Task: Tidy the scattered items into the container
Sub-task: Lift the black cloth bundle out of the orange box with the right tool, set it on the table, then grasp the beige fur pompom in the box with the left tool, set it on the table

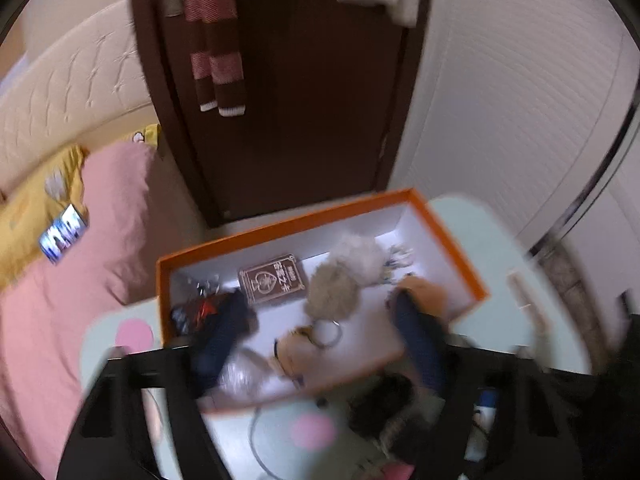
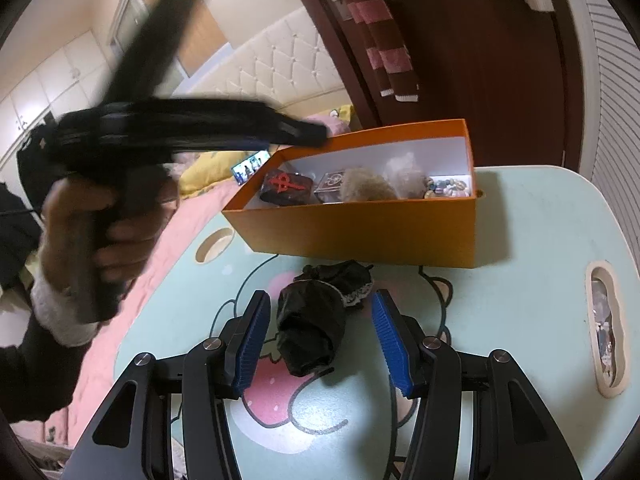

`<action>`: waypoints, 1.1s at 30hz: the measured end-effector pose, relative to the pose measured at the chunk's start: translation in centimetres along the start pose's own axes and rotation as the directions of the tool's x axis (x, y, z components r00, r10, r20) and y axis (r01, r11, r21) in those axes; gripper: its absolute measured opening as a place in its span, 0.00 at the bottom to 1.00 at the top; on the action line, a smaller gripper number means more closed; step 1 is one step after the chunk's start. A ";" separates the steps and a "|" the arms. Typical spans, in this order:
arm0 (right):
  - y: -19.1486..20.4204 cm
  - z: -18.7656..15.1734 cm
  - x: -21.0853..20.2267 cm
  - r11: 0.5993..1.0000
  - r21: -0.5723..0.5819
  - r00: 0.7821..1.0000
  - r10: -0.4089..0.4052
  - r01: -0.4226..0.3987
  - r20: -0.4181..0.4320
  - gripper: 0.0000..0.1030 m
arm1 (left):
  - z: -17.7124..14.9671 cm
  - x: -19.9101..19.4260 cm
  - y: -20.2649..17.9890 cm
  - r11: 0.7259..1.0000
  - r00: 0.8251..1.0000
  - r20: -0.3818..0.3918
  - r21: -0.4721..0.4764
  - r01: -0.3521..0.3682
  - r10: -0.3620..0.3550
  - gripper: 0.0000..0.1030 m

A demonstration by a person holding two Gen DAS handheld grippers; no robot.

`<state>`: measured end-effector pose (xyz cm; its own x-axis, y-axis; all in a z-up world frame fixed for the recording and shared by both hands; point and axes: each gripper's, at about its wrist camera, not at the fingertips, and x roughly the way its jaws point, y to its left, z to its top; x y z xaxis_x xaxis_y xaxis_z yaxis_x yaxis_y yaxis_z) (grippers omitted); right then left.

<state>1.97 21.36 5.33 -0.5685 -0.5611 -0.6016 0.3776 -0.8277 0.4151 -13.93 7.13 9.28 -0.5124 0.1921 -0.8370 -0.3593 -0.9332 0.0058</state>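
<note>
Landmark: open orange cardboard box with white lining (image 2: 360, 232), standing on the pale mint counter with a pink cartoon print (image 2: 520, 240)

Remaining item: crumpled black fabric piece with a white lace edge (image 2: 316, 320), lying on the counter just in front of the box's near wall, not touching it as far as the right wrist view shows

Right claw (image 2: 322, 338): fingers spread apart, blue ribbed pads (image 2: 252, 344) either side of the fabric, nothing gripped; contact with the cloth cannot be told

Left claw (image 1: 324, 344): hangs above the box interior, fingers apart, empty; view heavily blurred

Already inside the box: dark brown patterned card pack (image 1: 274, 278), beige fluffy pompom with a metal ring (image 1: 332, 294), black pouch with a red mark (image 2: 286, 186), small beads at the far right corner (image 2: 448, 190)

Handling judgement: fabric looks light, soft, limp, no fragile parts; will sag and trail when lifted. Best hold is across the bunched thick middle, not the lace fringe, which could slip free or snag on the box rim. Lift high enough to carry the drooping ends over the near wall
</note>
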 end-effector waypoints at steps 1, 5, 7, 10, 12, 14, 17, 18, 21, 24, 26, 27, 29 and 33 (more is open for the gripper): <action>-0.2 0.0 -0.2 1.000 0.009 1.000 0.000 0.000 0.001 0.51 | 0.2 1.2 -0.3 1.000 0.999 -0.039 0.009 0.013 -0.013 0.49; -0.9 0.0 -0.6 0.999 0.031 1.000 0.007 -0.008 0.005 0.51 | 0.1 4.3 -0.9 1.000 0.993 -0.113 0.020 0.024 -0.021 0.49; -1.2 -0.1 -0.6 0.999 0.042 1.000 0.017 -0.017 0.004 0.51 | 0.0 5.3 -1.1 0.999 0.991 -0.137 0.036 0.019 -0.014 0.49; -1.4 -0.2 -0.7 0.998 0.055 1.000 0.031 -0.031 0.000 0.51 | -0.3 6.6 -0.6 1.000 0.986 -0.168 -0.003 0.010 -0.010 0.26; -1.5 -0.3 -0.7 0.998 0.058 0.999 0.038 -0.038 -0.002 0.51 | -0.6 7.0 -0.3 0.999 0.985 -0.170 -0.037 0.030 -0.036 0.23; -1.5 -0.4 -0.6 0.998 0.059 0.999 0.039 -0.039 -0.005 0.51 | -0.5 6.5 -0.2 0.998 0.988 -0.145 -0.050 0.039 -0.046 0.23; -1.6 -0.5 -0.5 0.997 0.064 0.999 0.040 -0.039 -0.015 0.51 | -0.5 4.7 0.3 0.995 0.994 -0.092 -0.083 0.049 -0.056 0.23; -1.6 -0.5 -0.5 0.997 0.064 0.999 0.039 -0.038 -0.019 0.51 | -0.6 3.8 0.6 0.994 0.996 -0.072 -0.098 0.054 -0.061 0.23; -1.3 -0.6 -0.3 0.997 0.065 0.999 0.039 -0.037 -0.026 0.51 | -1.1 0.5 1.1 0.993 0.998 -0.018 -0.110 0.052 -0.054 0.23; -0.9 -0.7 -0.2 0.998 0.062 0.999 0.026 -0.025 -0.023 0.51 | -2.8 -3.4 1.6 0.994 0.998 0.046 -0.105 0.042 -0.037 0.23; -0.6 -0.7 -0.2 0.998 0.053 1.000 0.019 -0.018 -0.018 0.51 | -3.8 -4.4 2.3 0.993 0.998 0.049 -0.110 0.049 -0.044 0.23; -0.5 -0.8 -0.1 0.999 0.052 1.000 0.016 -0.016 -0.015 0.51 | -4.8 -4.9 2.5 0.992 0.998 0.041 -0.111 0.057 -0.052 0.23; -0.6 -0.9 0.1 0.998 0.054 1.000 0.014 -0.014 -0.014 0.51 | -6.3 -5.3 2.6 0.991 0.998 0.032 -0.120 0.060 -0.057 0.23; -0.1 -0.6 0.2 0.999 0.041 1.000 -0.005 0.006 -0.007 0.51 | -9.9 -4.6 2.9 0.983 0.998 0.011 -0.169 0.069 -0.068 0.23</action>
<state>2.27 21.37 4.76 -0.5655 -0.5567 -0.6085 0.3444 -0.8298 0.4391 -4.88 0.54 7.77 -0.4954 0.2582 -0.8294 -0.2566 -0.9557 -0.1443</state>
